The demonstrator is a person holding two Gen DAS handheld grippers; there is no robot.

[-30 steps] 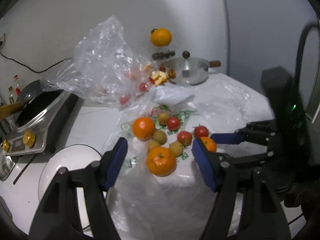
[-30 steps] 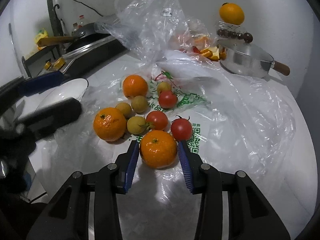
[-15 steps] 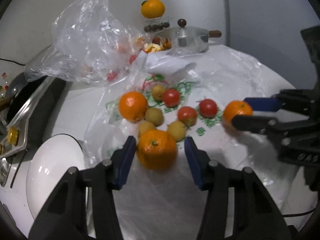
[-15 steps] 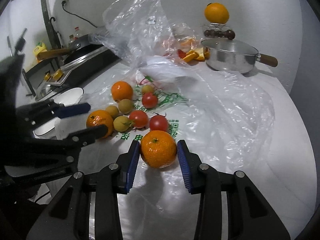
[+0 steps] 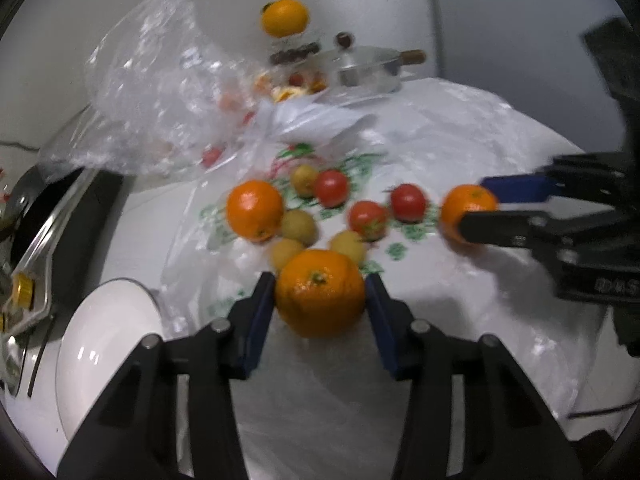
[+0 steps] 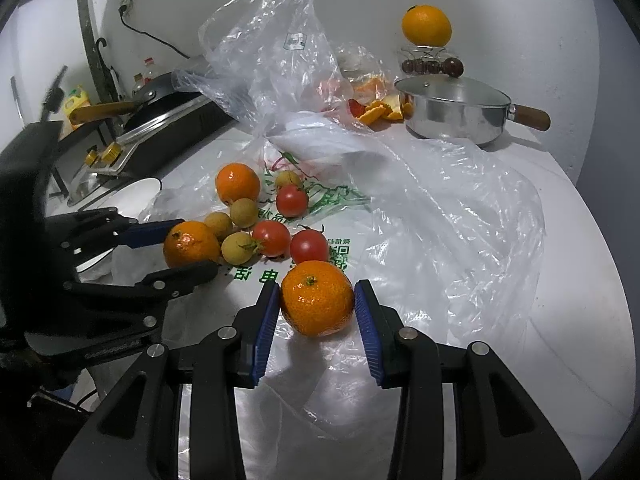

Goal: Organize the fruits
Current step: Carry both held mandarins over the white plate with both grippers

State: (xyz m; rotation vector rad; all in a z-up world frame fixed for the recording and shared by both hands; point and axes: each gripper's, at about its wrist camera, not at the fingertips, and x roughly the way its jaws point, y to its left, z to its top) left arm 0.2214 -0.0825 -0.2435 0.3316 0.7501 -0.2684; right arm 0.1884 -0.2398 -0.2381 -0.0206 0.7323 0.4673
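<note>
At the bottom centre of the left wrist view, the left gripper (image 5: 320, 300) clamps a mandarin orange (image 5: 320, 294) between its blue pads (image 5: 256, 322), both pads touching the peel at the fruit's widest girth. In the lower middle of the right wrist view the right gripper (image 6: 316, 300) grips a second mandarin (image 6: 317, 298) the same way, pads pressed to either flank, stem end facing up.

Just beyond both grippers, toward the middle of each frame, the loose fruit lies on a printed plastic bag (image 6: 340, 208) spread flat on the white counter (image 6: 580, 280): a third orange (image 6: 237, 182), three small tomatoes, the nearest (image 6: 309, 245) close behind the right mandarin, and a few yellowish round fruits, one (image 6: 239, 249) beside it. At the left edge of both frames sits a white bowl (image 5: 104, 340), its inside hidden from here. In the upper part of the frames are a crumpled clear bag (image 6: 272, 48), a steel saucepan (image 6: 456, 114) and an orange on a stand (image 6: 426, 26).

The mandarins look light, with soft, loose, slightly waxy peel; I judge that a moderate squeeze across the equator holds them, while harder pressure would bruise or split them. The tomatoes seem more fragile and would need a gentler grip around the middle. The plastic underneath is slippery and may drag along.
</note>
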